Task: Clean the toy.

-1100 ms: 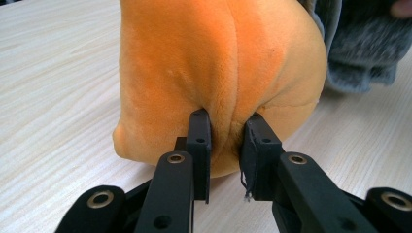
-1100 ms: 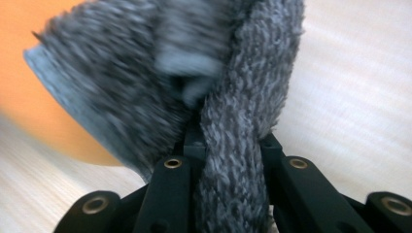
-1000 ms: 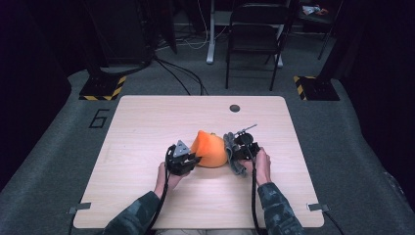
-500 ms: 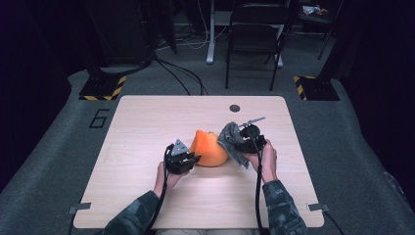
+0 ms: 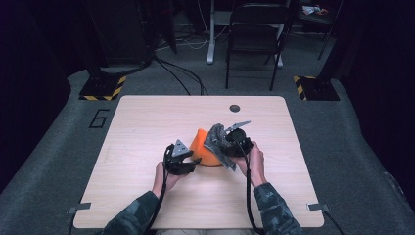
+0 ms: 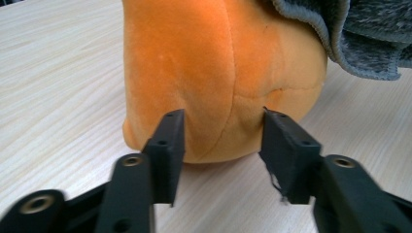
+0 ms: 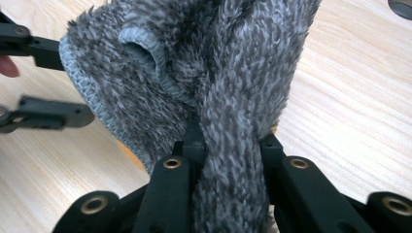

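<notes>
grey cloth pinched over orange plush, left jaws just let go

table (image 5: 147, 127): pale wood, w/ a small dark round cap (image 5: 235, 107) near its far edge at 12 o'clock.

orange plush (image 5: 204, 149): a soft rounded cone sitting on the table just below centre, tip toward 12. in the left gripper view its stitched seams run down the near side.

grey cloth (image 5: 218, 142): fuzzy, w/ a stitched hem, draped against the plush's 3 o'clock side and bunched upward. in the left gripper view its hem hangs over the plush at about 1 o'clock.

right gripper (image 5: 230, 147): at 3 o'clock of the plush, jaws clamped tight on a thick fold of the cloth, seen close in the right gripper view.

left gripper (image 5: 193, 161): at 8 o'clock of the plush. jaws have just been opening; the 2 pads stand apart w/ the plush's base right in front of them, tips about at its surface but not squeezing it, nothing gripped.
</notes>
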`<state>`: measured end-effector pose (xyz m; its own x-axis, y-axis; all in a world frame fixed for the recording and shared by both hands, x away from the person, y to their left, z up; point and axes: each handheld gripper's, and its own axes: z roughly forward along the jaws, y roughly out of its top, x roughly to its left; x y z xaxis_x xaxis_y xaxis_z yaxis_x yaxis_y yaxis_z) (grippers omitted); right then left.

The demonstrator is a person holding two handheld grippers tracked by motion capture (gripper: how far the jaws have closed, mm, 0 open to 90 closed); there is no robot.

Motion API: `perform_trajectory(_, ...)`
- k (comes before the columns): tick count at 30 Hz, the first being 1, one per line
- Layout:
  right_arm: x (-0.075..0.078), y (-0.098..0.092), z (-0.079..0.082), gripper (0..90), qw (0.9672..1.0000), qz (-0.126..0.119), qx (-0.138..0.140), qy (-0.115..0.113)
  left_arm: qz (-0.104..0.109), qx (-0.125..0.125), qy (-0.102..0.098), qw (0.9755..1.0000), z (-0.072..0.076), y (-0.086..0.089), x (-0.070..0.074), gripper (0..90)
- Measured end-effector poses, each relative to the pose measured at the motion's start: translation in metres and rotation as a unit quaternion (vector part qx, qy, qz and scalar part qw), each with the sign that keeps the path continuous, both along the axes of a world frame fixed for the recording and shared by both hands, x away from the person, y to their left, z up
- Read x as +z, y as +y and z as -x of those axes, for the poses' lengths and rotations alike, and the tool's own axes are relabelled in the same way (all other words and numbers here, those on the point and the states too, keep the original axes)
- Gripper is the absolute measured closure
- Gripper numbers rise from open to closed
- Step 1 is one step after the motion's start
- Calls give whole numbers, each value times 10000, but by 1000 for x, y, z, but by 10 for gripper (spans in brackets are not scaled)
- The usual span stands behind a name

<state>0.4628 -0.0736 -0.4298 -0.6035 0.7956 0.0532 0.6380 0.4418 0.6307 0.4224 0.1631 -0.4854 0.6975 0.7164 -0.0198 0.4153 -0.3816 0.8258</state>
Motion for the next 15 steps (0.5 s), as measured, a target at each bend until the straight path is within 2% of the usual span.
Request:
perform_trajectory(4, -1, 1, 0, 736, 10000, -7, 8, -12, -164, 14, -137, 9998, 2, -4, -1, 416)
perform_trajectory(6, 0, 2, 0, 735, 10000, 9, 45, -27, -287, -42, -186, 9994, 2, -9, -3, 405)
perform_trajectory(7, 0, 2, 0, 735, 10000, 11, 39, -25, -420, -51, -292, 9987, 3, -13, -6, 405)
perform_trajectory(9, 0, 3, 1, 735, 10000, 9, 49, -27, -605, -33, -506, 9969, 4, -18, -10, 478)
perform_trajectory(10, 0, 4, 1, 736, 10000, 25, 14, -39, -613, -10, -566, 9965, 4, -18, -11, 530)
perform_trajectory(12, 0, 3, 1, 736, 10000, 33, 32, -41, -511, 16, -605, 9969, 3, -17, -12, 650)
perform_trajectory(15, 2, 0, 0, 735, 10000, -13, 20, -44, -369, 6, -609, 9975, 3, -14, -11, 740)
